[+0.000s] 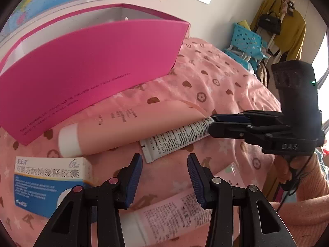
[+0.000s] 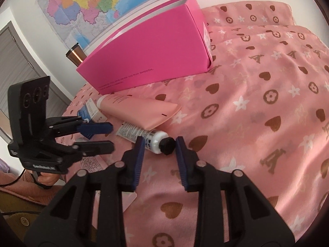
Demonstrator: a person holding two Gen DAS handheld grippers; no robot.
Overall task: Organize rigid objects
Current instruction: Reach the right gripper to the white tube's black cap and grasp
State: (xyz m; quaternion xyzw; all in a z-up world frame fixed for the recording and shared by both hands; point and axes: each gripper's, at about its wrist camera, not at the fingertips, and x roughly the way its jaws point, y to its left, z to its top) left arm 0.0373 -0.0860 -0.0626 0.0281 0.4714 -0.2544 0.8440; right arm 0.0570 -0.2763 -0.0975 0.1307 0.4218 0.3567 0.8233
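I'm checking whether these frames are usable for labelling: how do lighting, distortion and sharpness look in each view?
Left wrist view: strong fisheye bending of the pink box, a blown-out window at the right edge, and the medicine box text still legible. Right wrist view: even, soft daylight, black vignette corners, a curved wall map, and the white tube sharp between the open right gripper fingers.
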